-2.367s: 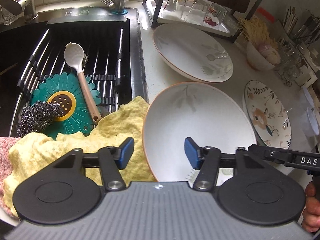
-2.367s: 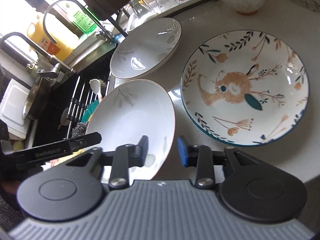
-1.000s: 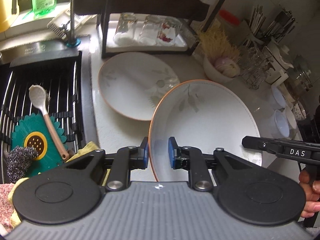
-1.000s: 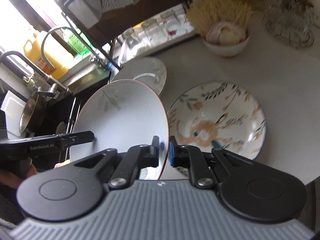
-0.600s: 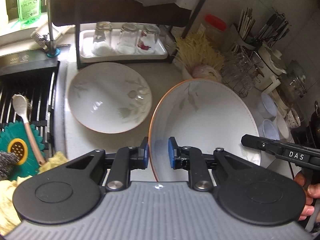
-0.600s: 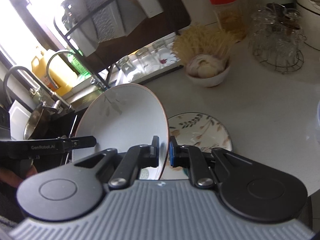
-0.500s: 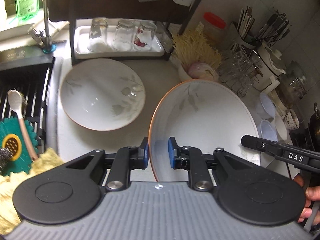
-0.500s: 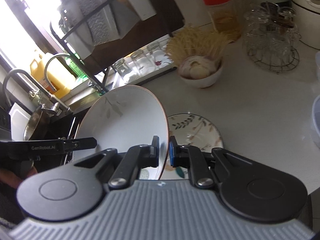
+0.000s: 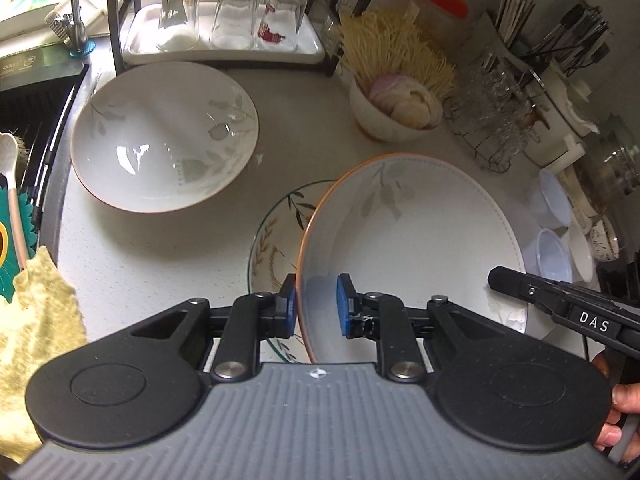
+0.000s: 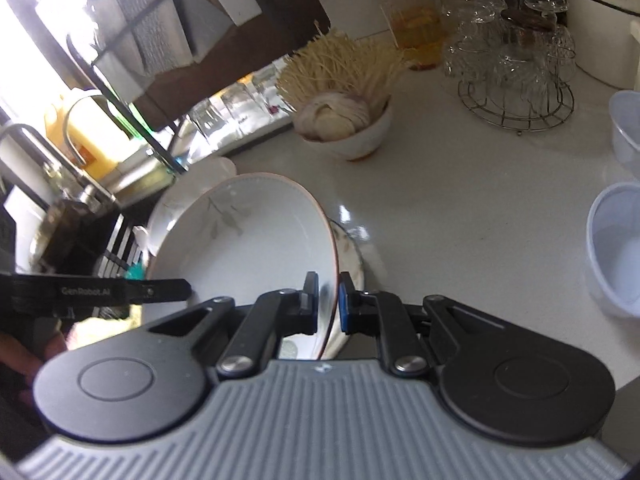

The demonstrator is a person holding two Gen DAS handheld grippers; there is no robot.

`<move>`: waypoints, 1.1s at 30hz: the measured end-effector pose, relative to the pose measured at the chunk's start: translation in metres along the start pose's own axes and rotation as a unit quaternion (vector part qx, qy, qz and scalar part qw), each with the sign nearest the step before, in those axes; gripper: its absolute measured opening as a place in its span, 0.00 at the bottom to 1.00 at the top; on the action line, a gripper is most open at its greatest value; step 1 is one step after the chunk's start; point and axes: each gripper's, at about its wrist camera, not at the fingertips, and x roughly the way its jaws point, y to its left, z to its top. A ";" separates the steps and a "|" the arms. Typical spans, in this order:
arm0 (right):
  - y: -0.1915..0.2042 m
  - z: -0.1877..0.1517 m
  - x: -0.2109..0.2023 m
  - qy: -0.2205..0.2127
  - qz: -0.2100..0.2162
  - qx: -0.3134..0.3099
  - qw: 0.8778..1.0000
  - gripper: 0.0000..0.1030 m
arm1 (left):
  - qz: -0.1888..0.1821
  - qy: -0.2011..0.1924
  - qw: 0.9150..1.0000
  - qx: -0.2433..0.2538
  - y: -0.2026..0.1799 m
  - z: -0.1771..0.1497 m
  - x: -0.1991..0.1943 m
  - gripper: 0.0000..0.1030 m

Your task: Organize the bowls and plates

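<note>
A white bowl with an orange rim [image 9: 412, 240] hangs tilted above the counter, held from two sides. My left gripper [image 9: 316, 304] is shut on its left rim, one blue pad inside and one outside. My right gripper [image 10: 328, 304] is shut on the opposite rim of the same bowl [image 10: 248, 248]. Beneath it lies the floral plate [image 9: 280, 232], mostly hidden; only its left edge shows, and in the right wrist view a sliver of the plate [image 10: 352, 256]. A second matching white bowl [image 9: 160, 136] rests on the counter to the left.
A small bowl of garlic and dry noodles [image 9: 396, 116] stands behind. A tray of upturned glasses [image 9: 224, 48] lines the back. A wire rack of glasses [image 10: 516, 80] and plastic cups [image 10: 616, 248] sit at the right. Sink rack [image 9: 24, 128] and yellow cloth [image 9: 36, 328] at left.
Both grippers have carried the white bowl to the right, away from the sink, and a little lower. It now hangs over the floral plate. Both grips are unchanged.
</note>
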 end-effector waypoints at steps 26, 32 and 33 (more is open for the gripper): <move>0.011 0.014 0.063 0.029 -0.044 -0.140 0.989 0.18 | 0.062 0.019 0.996 -0.067 0.010 -0.005 0.053 0.27; 0.007 0.017 0.071 0.031 -0.041 -0.143 0.988 0.19 | 0.065 0.023 0.996 -0.064 0.007 -0.005 0.056 0.27; 0.008 0.017 0.072 0.030 -0.042 -0.146 0.988 0.20 | 0.063 0.024 0.995 -0.069 0.008 -0.005 0.056 0.27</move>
